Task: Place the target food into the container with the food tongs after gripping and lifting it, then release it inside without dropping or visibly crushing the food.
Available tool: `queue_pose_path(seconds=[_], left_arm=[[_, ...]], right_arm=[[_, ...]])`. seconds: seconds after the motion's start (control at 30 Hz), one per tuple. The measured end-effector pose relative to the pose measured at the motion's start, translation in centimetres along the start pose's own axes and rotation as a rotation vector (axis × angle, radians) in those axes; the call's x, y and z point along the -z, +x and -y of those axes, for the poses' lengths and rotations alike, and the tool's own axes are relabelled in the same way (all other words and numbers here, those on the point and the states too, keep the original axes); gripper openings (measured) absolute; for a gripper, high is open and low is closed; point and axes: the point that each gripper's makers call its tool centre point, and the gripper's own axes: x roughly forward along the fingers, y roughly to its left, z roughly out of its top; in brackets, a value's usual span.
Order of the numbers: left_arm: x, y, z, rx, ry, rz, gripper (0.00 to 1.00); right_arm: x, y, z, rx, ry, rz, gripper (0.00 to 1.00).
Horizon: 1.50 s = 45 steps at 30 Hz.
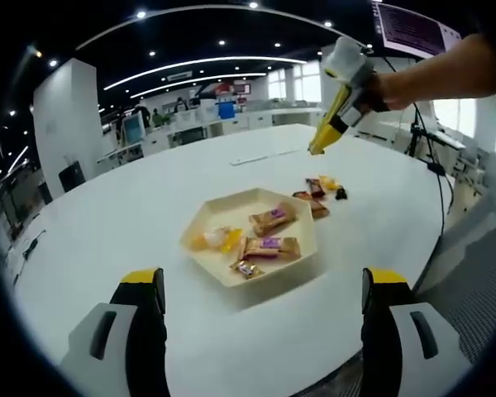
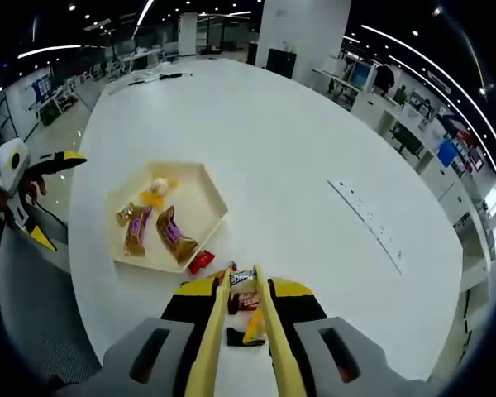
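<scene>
Your left tool (image 1: pixel 260 302) gapes empty at lower frame; right tool (image 2: pixel 246 318) clamps tongs (image 2: pixel 256 308) above candies (image 2: pixel 241 281) beside the tray (image 2: pixel 200 225).

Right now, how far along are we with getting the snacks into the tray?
Done: several wrapped snacks already lie in the tray. In hand: the right gripper holds tongs whose tips pinch a small packet above the loose pile beside the tray. Left: carry it over, release it inside, then the rest. The left gripper waits open.
</scene>
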Motion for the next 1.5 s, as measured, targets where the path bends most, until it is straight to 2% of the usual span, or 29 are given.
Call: queue_pose_path(seconds=[0.2, 0.27, 0.4, 0.7, 1.3, 1.5], left_arm=[[-0.2, -0.1, 0.1, 0.006, 0.011, 0.012, 0.94], [-0.8, -0.2, 0.5, 0.021, 0.015, 0.040, 0.96], [-1.0, -0.3, 0.6, 0.027, 0.009, 0.055, 0.96], [-1.0, -0.3, 0.6, 0.022, 0.011, 0.051, 0.96], [-1.5, -0.4, 1.2, 0.054, 0.000, 0.075, 0.97], [-1.6, -0.4, 1.4, 0.063, -0.003, 0.080, 0.97]], right_arm=[[-1.1, -0.6, 0.2, 0.005, -0.008, 0.008, 0.22], [-1.3, -0.7, 0.2, 0.005, -0.011, 0.011, 0.22], [-1.5, -0.9, 0.1, 0.009, -0.011, 0.012, 0.22], [-2.0, -1.2, 0.1, 0.013, -0.016, 0.013, 0.22], [-4.9, 0.4, -3.2, -0.023, -0.046, 0.027, 0.22], [-6.2, 1.1, -5.0, -0.046, -0.075, 0.030, 0.22]])
